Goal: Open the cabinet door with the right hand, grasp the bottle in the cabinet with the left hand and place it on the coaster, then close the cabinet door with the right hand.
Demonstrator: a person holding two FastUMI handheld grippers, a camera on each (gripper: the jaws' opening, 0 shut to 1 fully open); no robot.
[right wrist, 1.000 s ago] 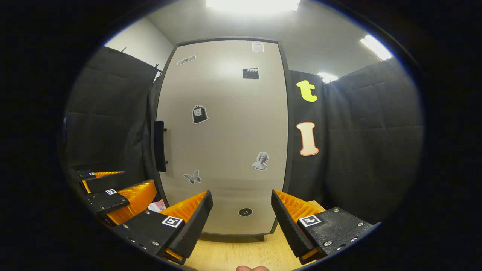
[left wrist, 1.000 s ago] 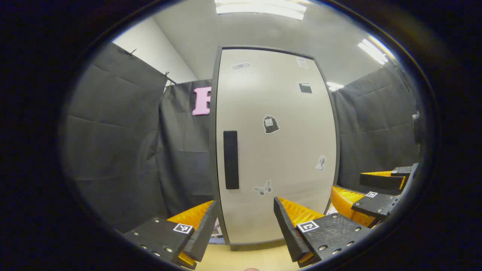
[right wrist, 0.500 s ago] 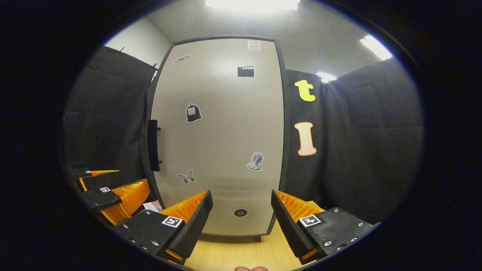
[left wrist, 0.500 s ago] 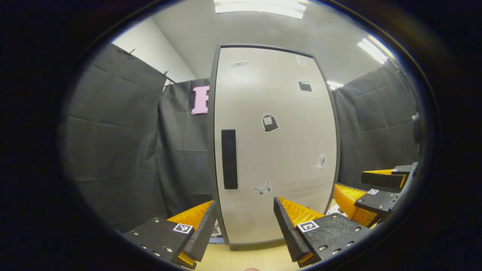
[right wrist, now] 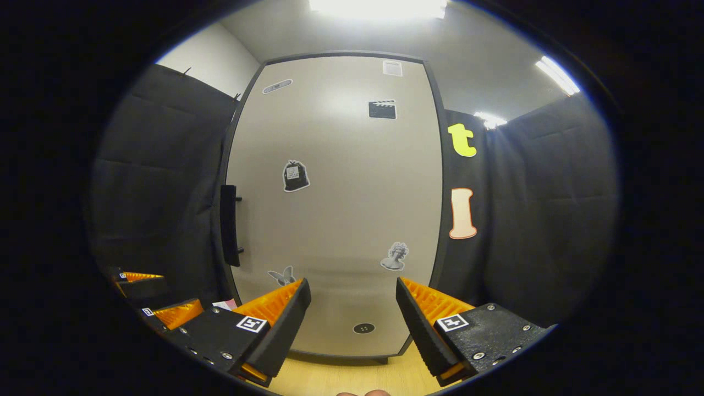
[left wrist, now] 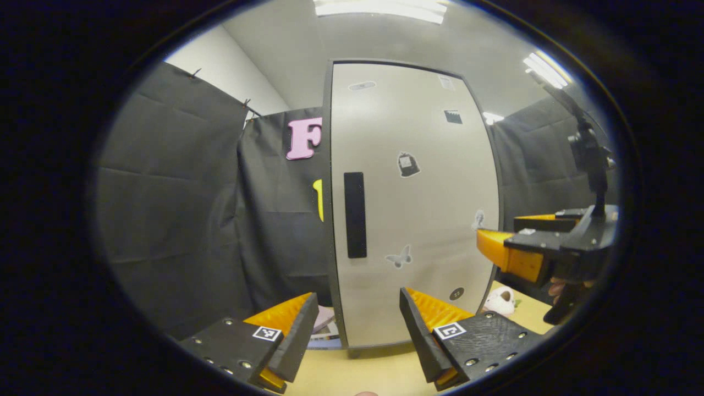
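1. The tall pale-grey cabinet door with a dark frame is shut, so the bottle, judged to be inside, is hidden; the coaster cannot be picked out either.
2. The right tool faces the door with its fingers apart and nothing between them, presumably ready to take the handle.
3. The long black vertical bar handle sits at the door's left edge, well left of the right tool's line, so that tool needs to swing across before it can pull.
4. The left tool hangs low over the light wooden desk, fingers apart and empty, near the handle side; it probably waits there so it can reach in once the door swings.
5. The right tool is also visible in the left gripper view, raised beside the door's right edge.
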